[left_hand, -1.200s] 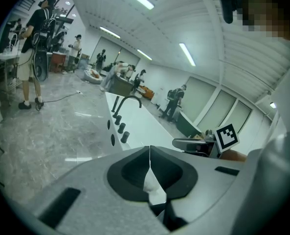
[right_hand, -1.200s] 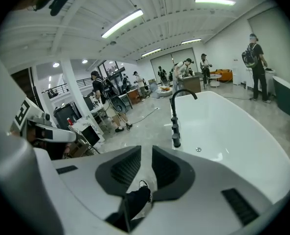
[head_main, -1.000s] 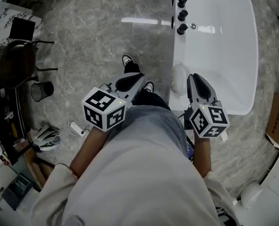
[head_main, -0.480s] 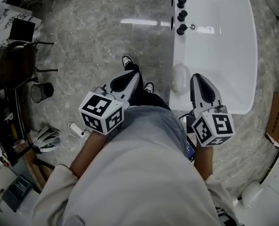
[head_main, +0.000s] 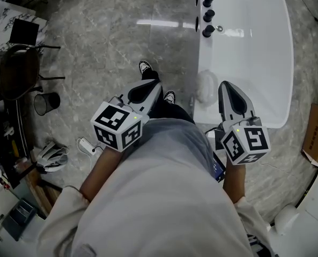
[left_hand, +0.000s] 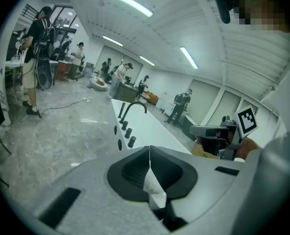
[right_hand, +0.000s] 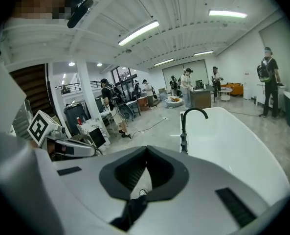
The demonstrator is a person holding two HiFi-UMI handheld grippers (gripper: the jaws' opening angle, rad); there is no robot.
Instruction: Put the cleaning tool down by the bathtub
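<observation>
The cleaning tool [head_main: 205,87], a pale, soft-looking wad, lies on the near rim of the bathtub [head_main: 266,52]. It is just beside the tip of the right gripper [head_main: 227,85], on the side facing the left gripper [head_main: 147,89], and no jaw holds it. Whether it brushes the right gripper's flank cannot be made out from the head view. The right gripper's jaws have just been closing and now meet at the tip with nothing between them. The left gripper, off to the tool's far side and above the person's shoes [head_main: 145,67], is likewise clenched and empty. The putting-down looks done, so the risk from here lies in the retreat. The tool sits close to the rim's outer edge on a glossy surface. A sideways swing of the right gripper toward the left one could nudge it off onto the grey floor [head_main: 110,42]. A push the other way could tip it into the basin. If the wad is wet it would probably slide all the more easily. Beyond the right gripper's tip, the row of dark knobs [head_main: 207,16] stands well apart from the tool and seems out of harm's way.
</observation>
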